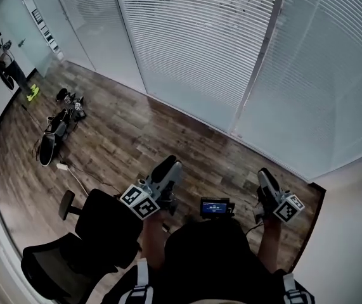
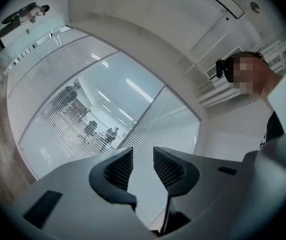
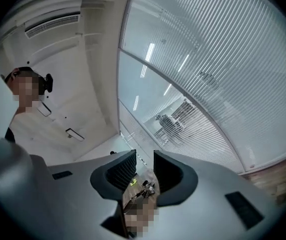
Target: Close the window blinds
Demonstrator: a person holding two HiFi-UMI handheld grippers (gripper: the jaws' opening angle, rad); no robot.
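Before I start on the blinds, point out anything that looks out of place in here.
Only one thing: a heap of black equipment lies loose on the wood floor at the left, with a thin cable running toward the office chair. The blinds hang even.

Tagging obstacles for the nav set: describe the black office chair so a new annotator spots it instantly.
In the head view, drop from the blinds across the wood floor to the lower left corner. The office chair stands there, beside the left gripper. It is the only seat, tall and black with an armrest, unlike the low heap of gear farther out.
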